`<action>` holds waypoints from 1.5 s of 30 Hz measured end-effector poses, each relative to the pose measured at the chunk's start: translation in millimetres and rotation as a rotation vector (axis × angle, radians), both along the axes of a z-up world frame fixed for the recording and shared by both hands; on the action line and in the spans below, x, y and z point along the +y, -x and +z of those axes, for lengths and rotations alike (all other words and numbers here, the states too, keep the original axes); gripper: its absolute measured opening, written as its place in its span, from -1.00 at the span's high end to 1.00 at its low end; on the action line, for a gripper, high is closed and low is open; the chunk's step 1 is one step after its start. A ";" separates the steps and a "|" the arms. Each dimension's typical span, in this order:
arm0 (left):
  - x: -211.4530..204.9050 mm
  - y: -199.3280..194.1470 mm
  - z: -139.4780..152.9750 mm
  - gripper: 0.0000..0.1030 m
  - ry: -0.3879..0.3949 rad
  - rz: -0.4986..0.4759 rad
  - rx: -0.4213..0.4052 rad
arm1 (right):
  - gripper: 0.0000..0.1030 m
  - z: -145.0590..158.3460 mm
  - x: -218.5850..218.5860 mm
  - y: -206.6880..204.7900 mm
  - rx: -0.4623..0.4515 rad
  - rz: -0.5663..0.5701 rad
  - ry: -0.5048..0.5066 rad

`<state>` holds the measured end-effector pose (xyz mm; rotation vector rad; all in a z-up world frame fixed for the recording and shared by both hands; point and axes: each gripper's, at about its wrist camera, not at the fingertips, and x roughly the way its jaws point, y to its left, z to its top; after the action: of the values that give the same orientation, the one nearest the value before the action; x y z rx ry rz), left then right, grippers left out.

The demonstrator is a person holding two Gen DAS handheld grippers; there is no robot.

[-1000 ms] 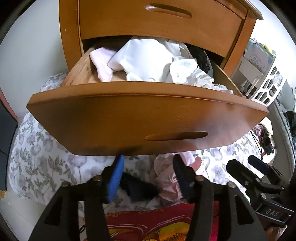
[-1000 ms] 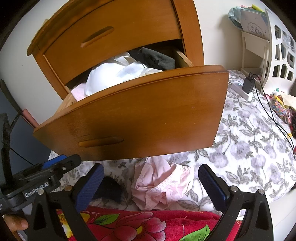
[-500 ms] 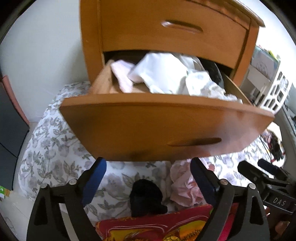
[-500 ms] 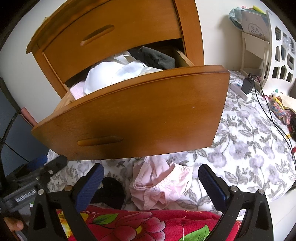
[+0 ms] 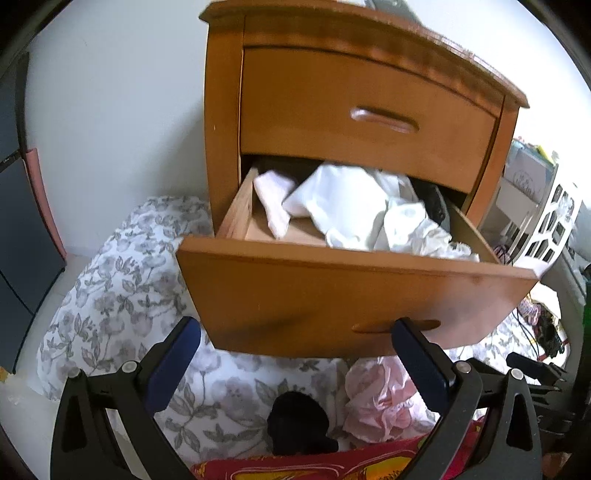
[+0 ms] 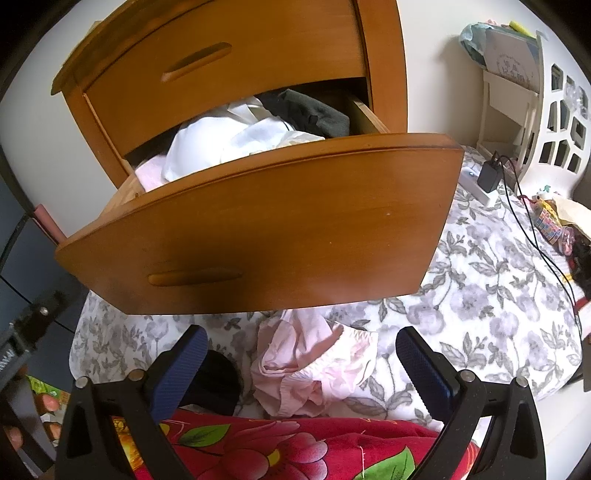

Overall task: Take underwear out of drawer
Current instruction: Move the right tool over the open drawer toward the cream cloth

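crumpled pink underwear (image 6: 314,369) (frilly edges) on floral bedding (image 6: 480,314), left gripper (image 5: 295,362) and right gripper (image 6: 301,365) both spread wide, empty

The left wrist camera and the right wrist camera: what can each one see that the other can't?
Only the left wrist view shows the bare wooden drawer floor and the curved nightstand top. Only the right wrist view shows the black charger plug with its cord on the grey-flowered sheet. Both show the open wooden drawer stuffed with white clothes, plus the pink underwear and the black garment lying on the sheet below it.
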<state>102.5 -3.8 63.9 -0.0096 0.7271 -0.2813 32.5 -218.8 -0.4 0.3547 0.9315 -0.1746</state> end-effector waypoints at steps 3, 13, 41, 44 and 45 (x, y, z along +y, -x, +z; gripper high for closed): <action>1.6 3.4 5.8 -1.00 0.013 -0.008 -0.043 | -1.00 -0.4 0.6 -0.4 0.004 0.002 0.003; -0.9 4.7 2.9 -1.00 -0.038 0.022 -0.042 | -1.00 0.4 1.1 0.1 0.004 0.002 0.010; -4.6 5.1 -12.9 -1.00 -0.158 0.065 -0.020 | -1.00 24.3 9.2 1.5 -0.024 0.056 0.124; -2.9 5.5 -12.9 -1.00 -0.150 0.068 -0.022 | -1.00 43.0 5.3 3.7 -0.080 0.062 0.134; -2.8 5.3 -13.0 -1.00 -0.148 0.066 -0.021 | -1.00 50.9 2.5 3.7 -0.102 0.065 0.127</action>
<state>97.1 -6.6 50.9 0.1093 0.7235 -0.1638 28.8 -216.2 50.5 0.2136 0.8260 -0.1539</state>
